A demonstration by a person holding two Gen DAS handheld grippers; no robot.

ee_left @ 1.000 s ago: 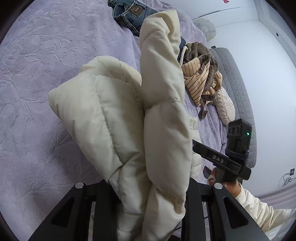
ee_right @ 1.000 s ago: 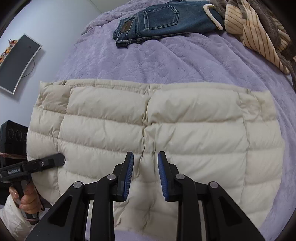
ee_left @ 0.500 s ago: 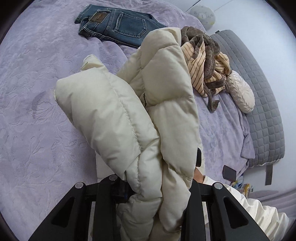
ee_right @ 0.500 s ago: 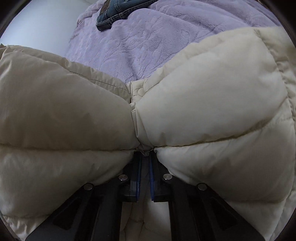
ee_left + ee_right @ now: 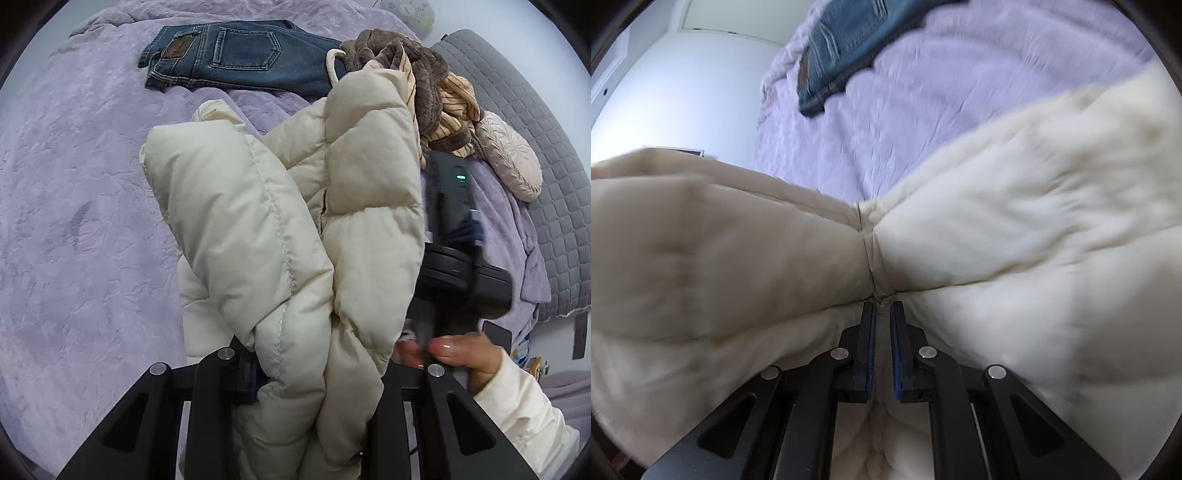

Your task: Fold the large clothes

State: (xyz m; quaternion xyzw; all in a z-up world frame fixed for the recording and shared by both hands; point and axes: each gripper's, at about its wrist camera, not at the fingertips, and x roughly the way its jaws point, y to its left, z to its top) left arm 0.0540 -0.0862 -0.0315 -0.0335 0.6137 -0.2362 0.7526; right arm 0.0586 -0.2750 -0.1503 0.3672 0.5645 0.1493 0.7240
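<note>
A cream quilted puffer jacket (image 5: 280,229) hangs bunched over a purple bedspread (image 5: 74,221). My left gripper (image 5: 310,373) is shut on a thick fold of the jacket, which hides its fingertips. In the right wrist view my right gripper (image 5: 882,314) is shut on a seam of the same jacket (image 5: 997,236), which bulges to both sides of the fingers. The right gripper's body (image 5: 461,266) and the hand holding it show just right of the jacket in the left wrist view.
Blue jeans (image 5: 236,59) lie flat at the far side of the bed; they also show blurred in the right wrist view (image 5: 842,48). A brown and striped clothes heap (image 5: 424,88), a cream pillow (image 5: 513,158) and a grey quilted headboard (image 5: 546,155) are at right.
My right gripper closed on the jacket seam and lifted it. The left gripper, still holding its fold, swung so the jeans and the right gripper came closer in view.
</note>
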